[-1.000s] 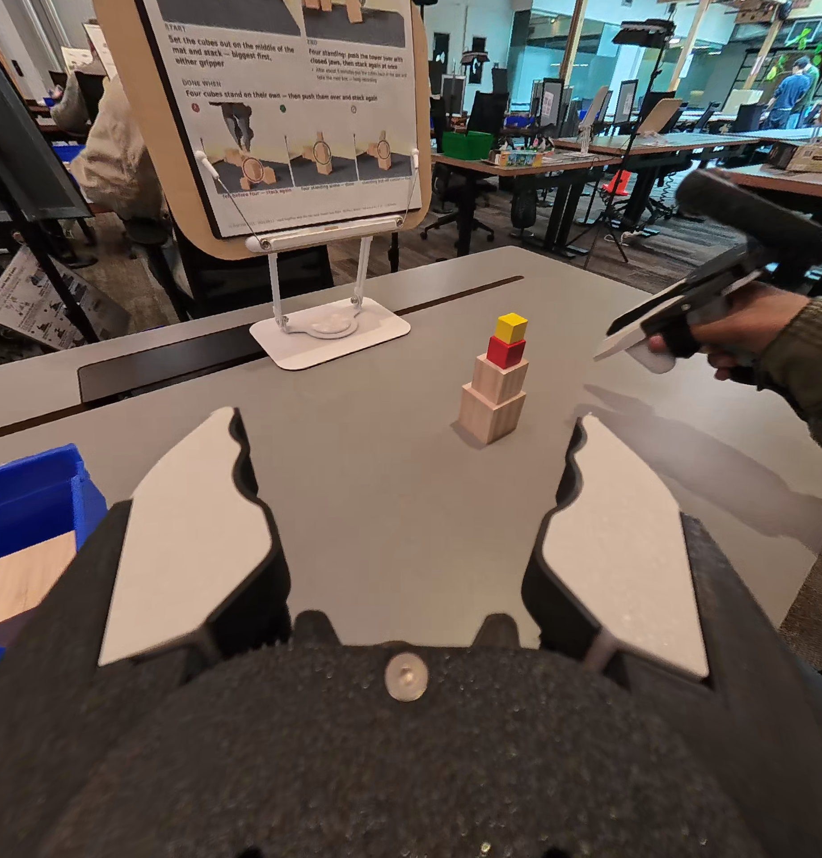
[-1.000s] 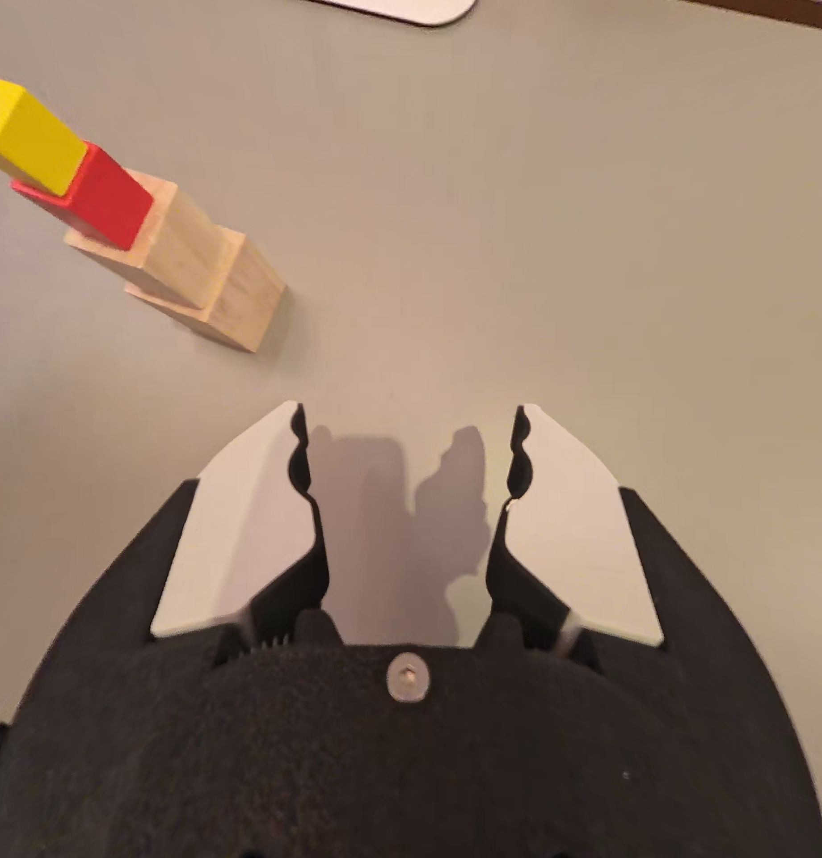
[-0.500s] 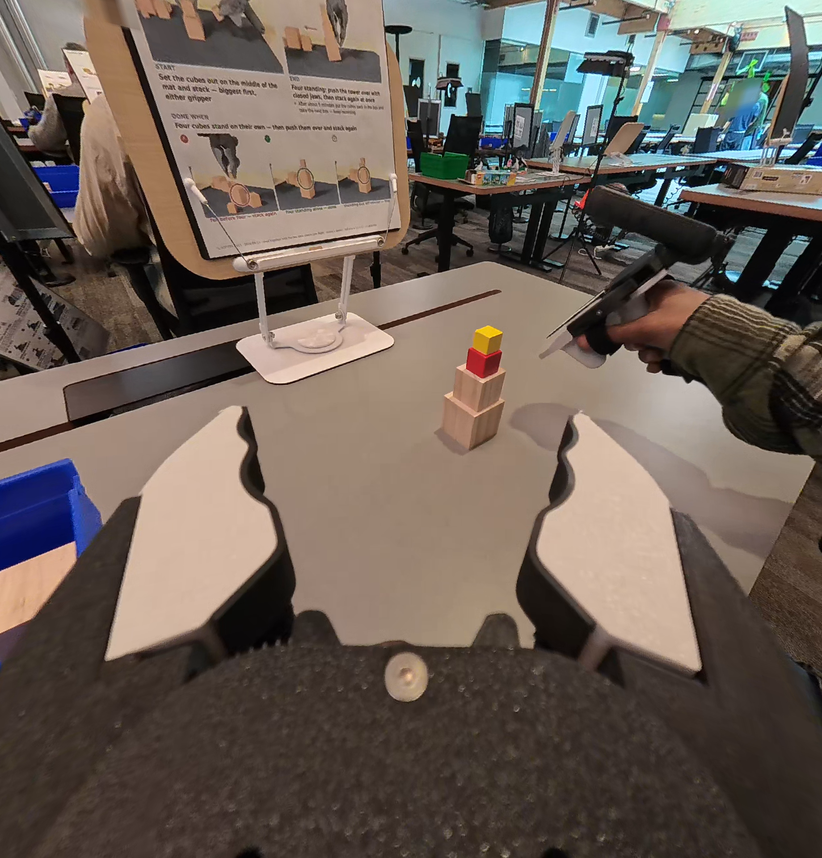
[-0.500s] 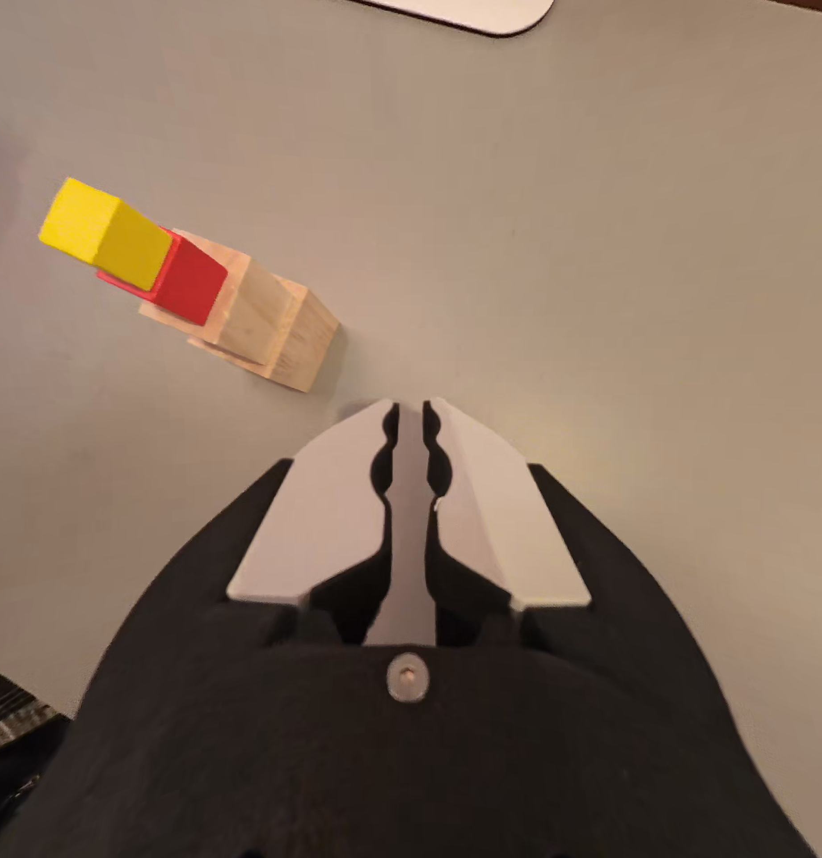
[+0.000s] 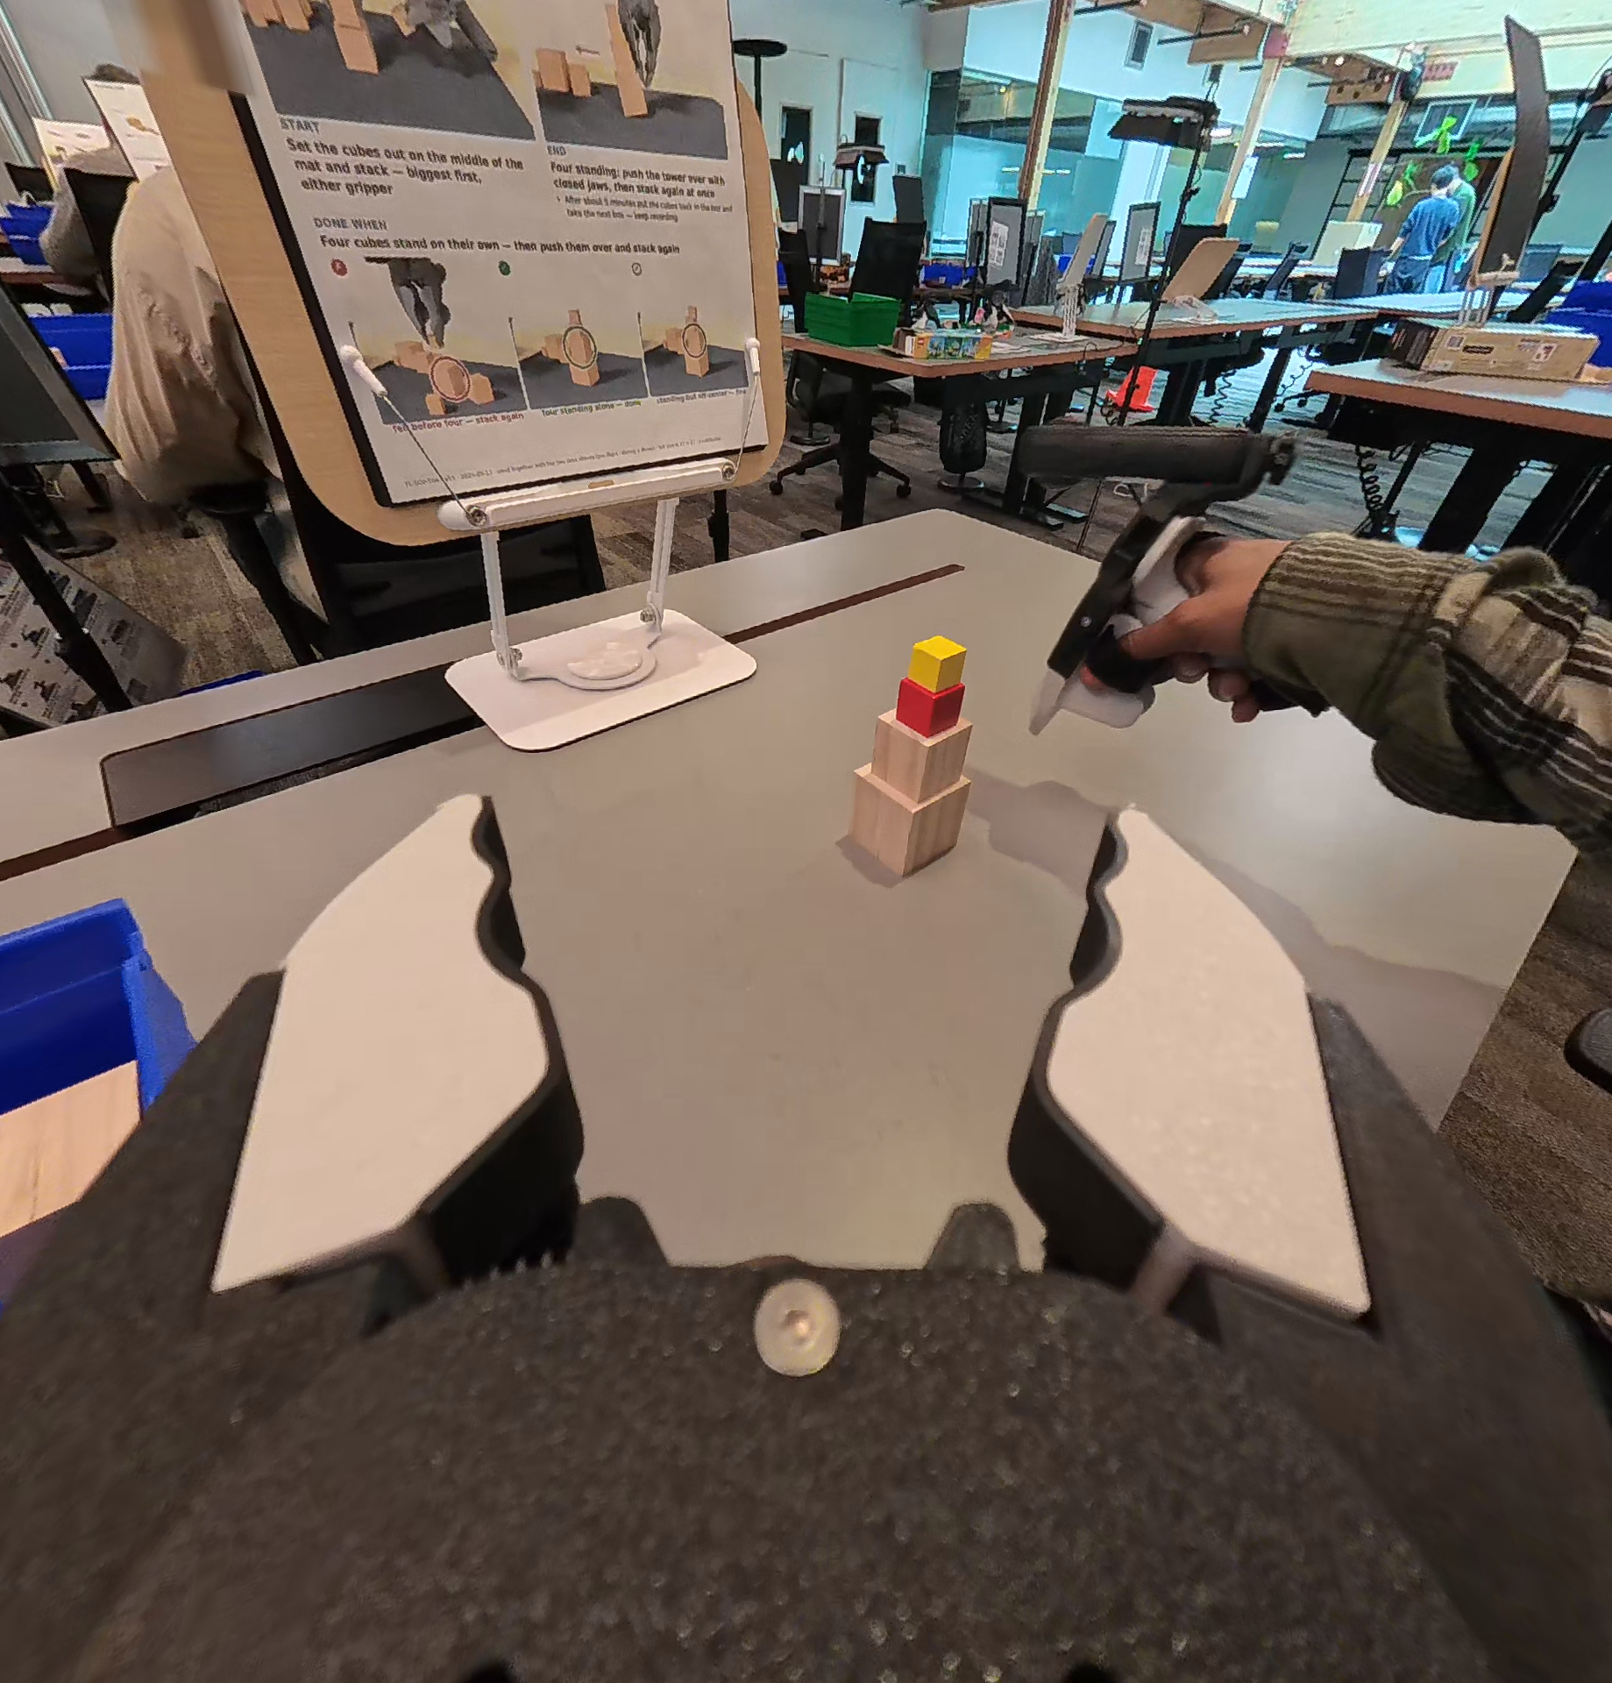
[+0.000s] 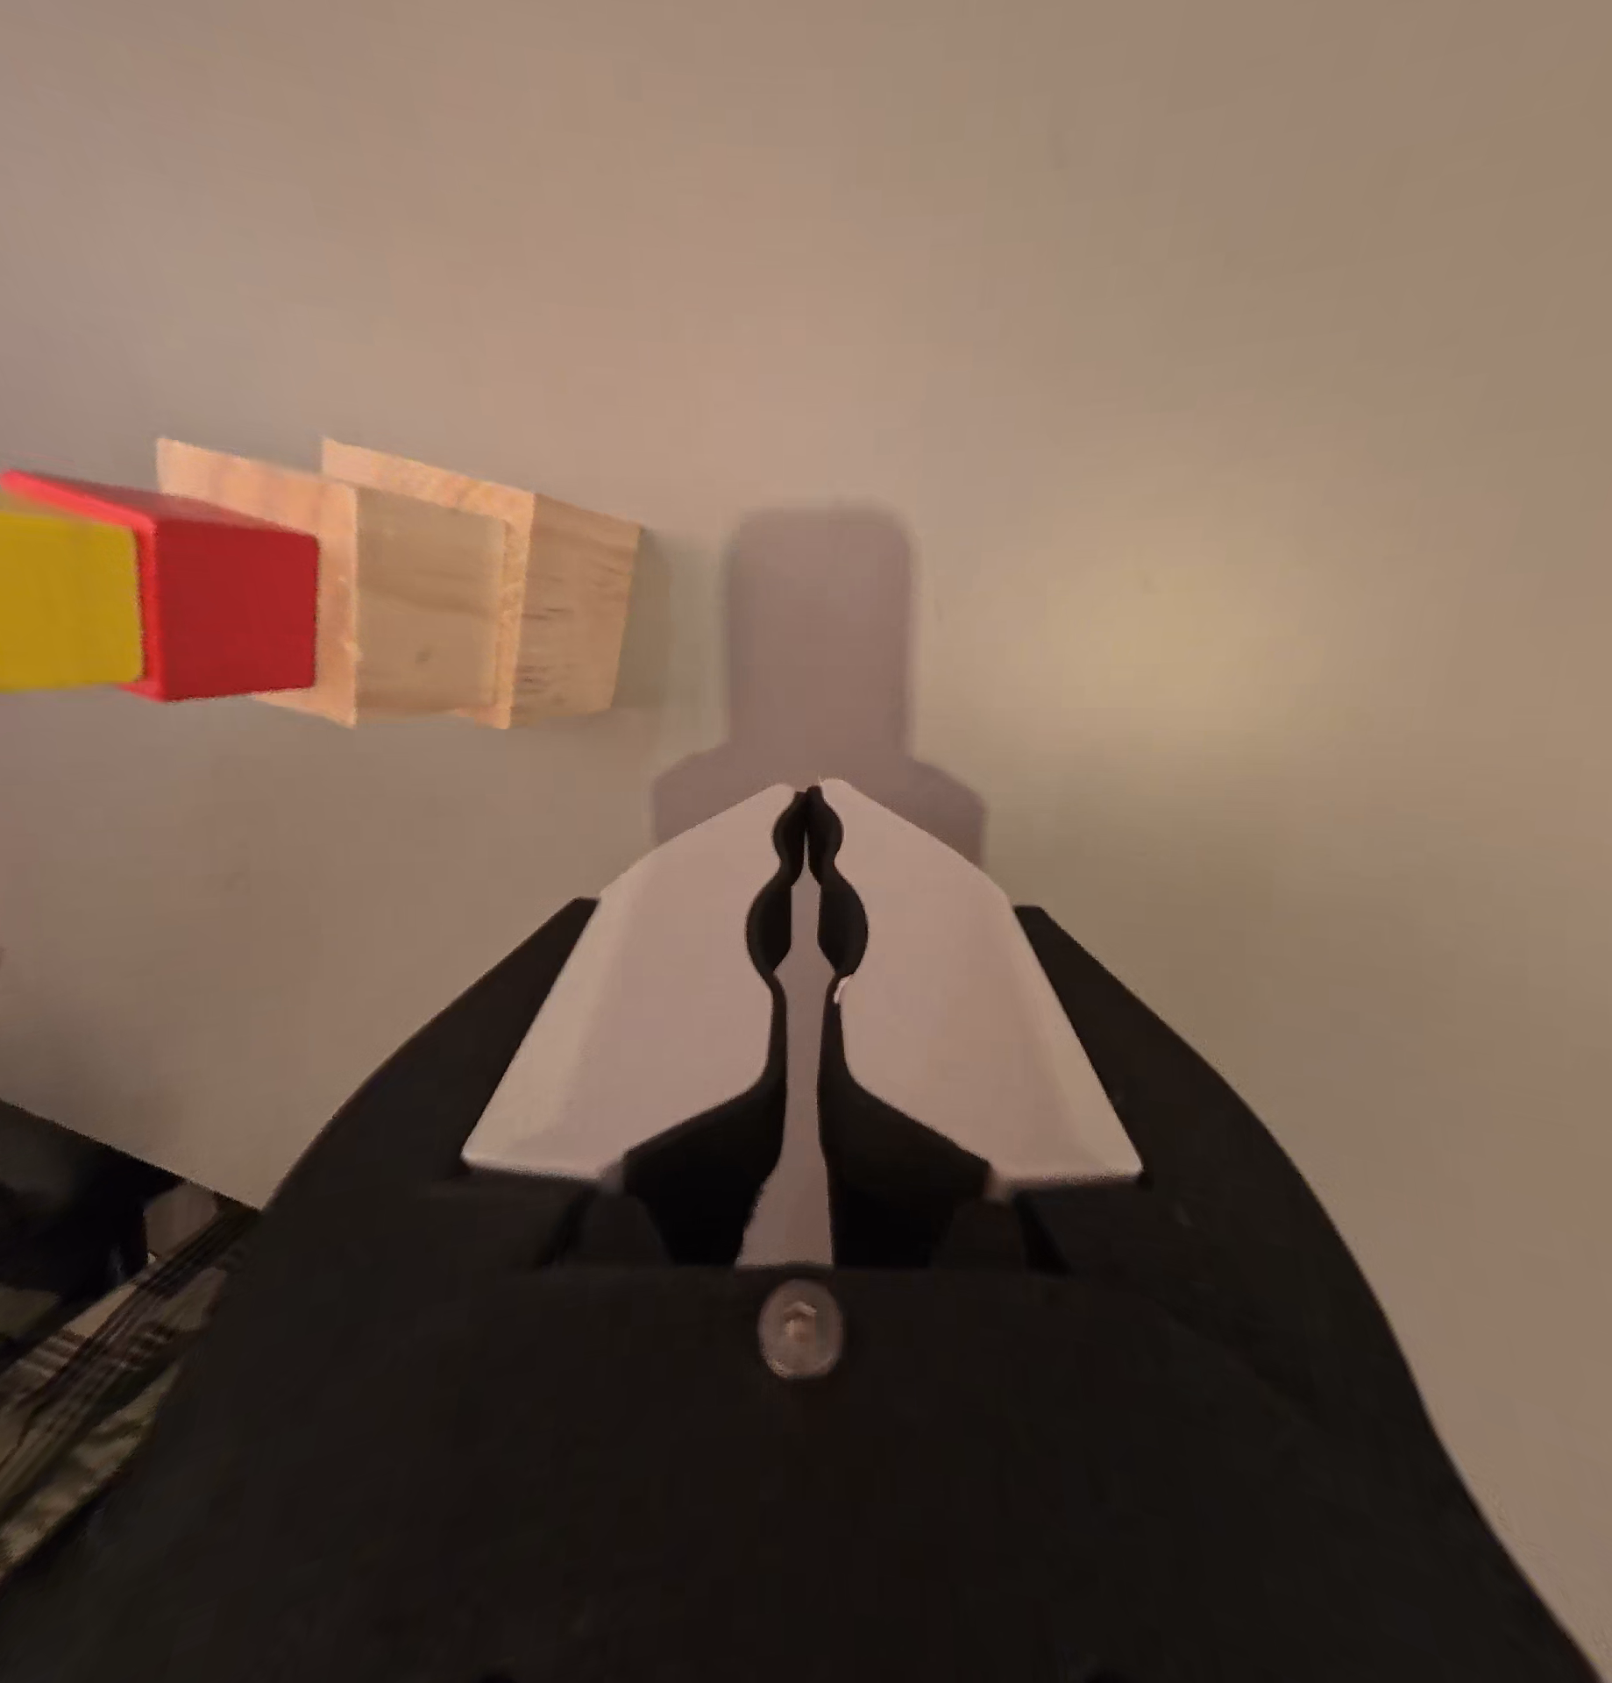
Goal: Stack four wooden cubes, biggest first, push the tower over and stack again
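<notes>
A four-cube tower stands on the grey table [image 5: 747, 1002]: a big plain wooden cube [image 5: 911, 824] at the bottom, a smaller plain cube [image 5: 920, 756], a red cube [image 5: 929, 706] and a yellow cube [image 5: 937, 662] on top. My left gripper [image 5: 797, 824] is open and empty, well back from the tower. My right gripper [image 6: 806, 790] is shut and empty, pointing down at the table just right of the tower. It also shows in the left wrist view [image 5: 1043, 719], level with the red cube. In the right wrist view the tower's cubes appear at left: yellow [image 6: 46, 610], red [image 6: 228, 610], plain [image 6: 424, 619], big plain [image 6: 570, 619].
An instruction board on a white stand [image 5: 602, 678] stands at the table's back. A blue bin [image 5: 55, 1011] holding a wooden block sits at the left edge. The table's right edge [image 5: 1503, 947] is close to the tower. The holder's sleeve [image 5: 1458, 692] reaches in from the right. Some 35 cm of space lies between my two pairs of fingers. To reach the smaller plain cube [image 5: 920, 756] in a straight line is about 11 cm for my right fingers, about 25 cm for my left.
My right gripper closed fully, tilted downward and moved in close to the right side of the tower. The left gripper drew back a little. The tower has not moved.
</notes>
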